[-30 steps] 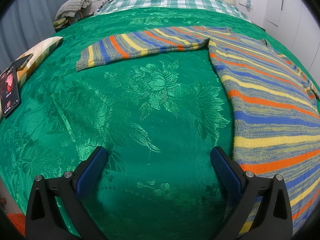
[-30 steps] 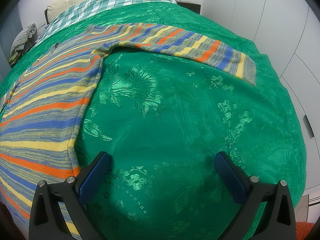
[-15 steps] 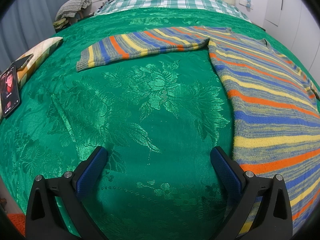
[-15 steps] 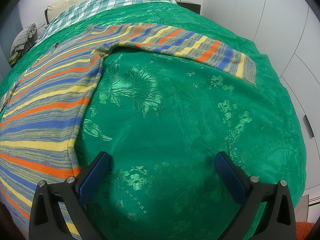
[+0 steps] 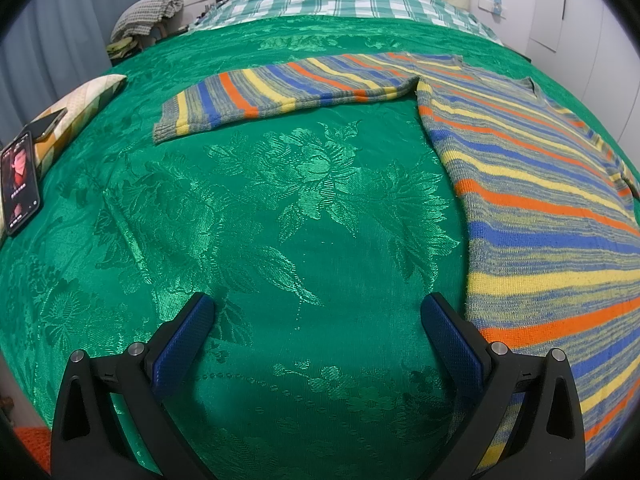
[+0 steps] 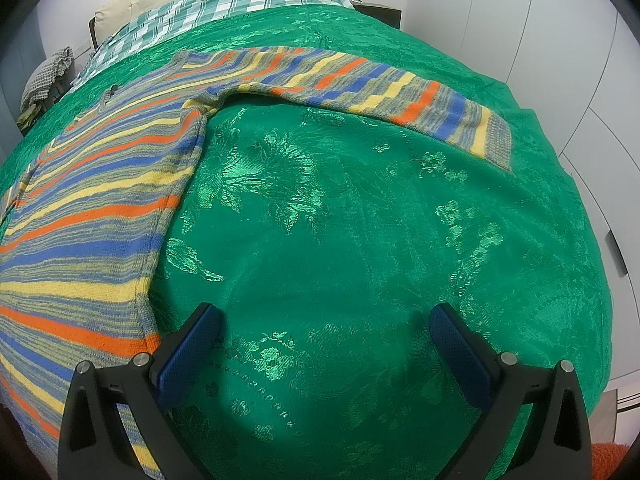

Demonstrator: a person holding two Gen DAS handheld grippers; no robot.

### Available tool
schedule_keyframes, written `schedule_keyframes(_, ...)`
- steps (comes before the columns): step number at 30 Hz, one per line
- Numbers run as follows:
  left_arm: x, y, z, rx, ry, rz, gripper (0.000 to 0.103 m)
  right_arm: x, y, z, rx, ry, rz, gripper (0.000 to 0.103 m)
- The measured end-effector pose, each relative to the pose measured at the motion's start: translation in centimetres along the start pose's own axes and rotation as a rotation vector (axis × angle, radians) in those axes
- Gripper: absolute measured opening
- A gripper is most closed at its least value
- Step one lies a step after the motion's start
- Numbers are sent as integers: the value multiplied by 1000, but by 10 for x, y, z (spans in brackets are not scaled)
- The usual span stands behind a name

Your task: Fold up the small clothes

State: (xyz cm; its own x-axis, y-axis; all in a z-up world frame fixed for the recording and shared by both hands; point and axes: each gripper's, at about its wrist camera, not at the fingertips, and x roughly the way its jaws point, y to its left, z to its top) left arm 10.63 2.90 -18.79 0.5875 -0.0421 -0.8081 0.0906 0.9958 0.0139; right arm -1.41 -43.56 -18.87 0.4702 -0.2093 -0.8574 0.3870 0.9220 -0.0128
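Note:
A striped knitted sweater (image 5: 540,200) in blue, yellow, orange and grey lies flat on a green bedspread (image 5: 280,208). In the left wrist view its body fills the right side and one sleeve (image 5: 280,92) stretches out to the left. In the right wrist view the sweater body (image 6: 92,216) lies at the left and the other sleeve (image 6: 380,92) stretches right. My left gripper (image 5: 318,312) is open and empty over bare bedspread, beside the sweater's left edge. My right gripper (image 6: 324,320) is open and empty beside the sweater's right edge.
A phone (image 5: 18,184) lies at the bed's left edge by a patterned cushion (image 5: 76,108). A checked blanket (image 5: 340,0) and a pillow lie at the head. White wardrobe doors (image 6: 560,40) stand to the right. The bed drops off at the right (image 6: 600,280).

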Motion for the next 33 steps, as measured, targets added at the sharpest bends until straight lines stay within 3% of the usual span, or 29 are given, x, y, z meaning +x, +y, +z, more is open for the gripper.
schedule_keyframes(28, 1, 0, 0, 1, -1, 0, 103, 0, 0, 1, 1, -2, -2, 103)
schedule_keyframes(33, -10, 7, 11, -11, 48, -57, 102, -5, -4, 8, 10, 19, 22, 102)
